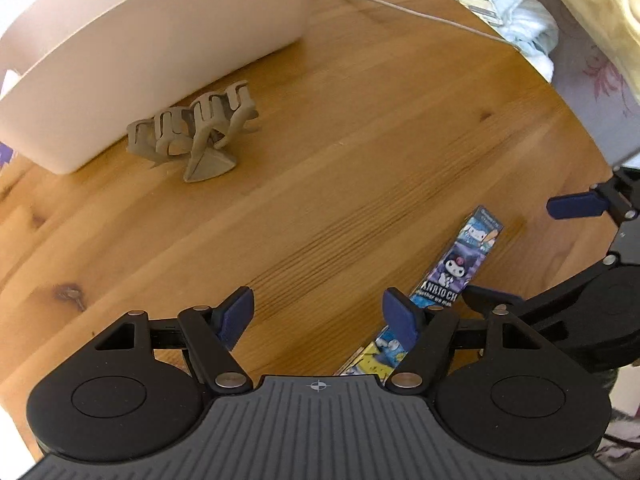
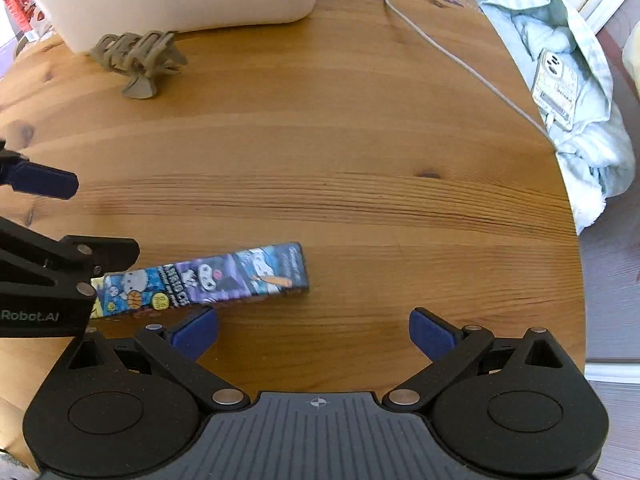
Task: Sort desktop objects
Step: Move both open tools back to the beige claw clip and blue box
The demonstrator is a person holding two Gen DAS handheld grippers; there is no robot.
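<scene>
Both grippers hover over the wooden tabletop with jaws released and nothing between them. The left gripper is just beside the right gripper, and the cartoon box lies flat under where they meet. A beige hair clip rests against the white bin farther back. A phone lies on cloth beyond the tabletop's edge.

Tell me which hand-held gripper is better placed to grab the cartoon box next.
Right, probably. The cartoon box lies just ahead of the right hand-held gripper, slightly to its left. The left hand-held gripper faces bare table, box off to its side. Both are open.
</scene>
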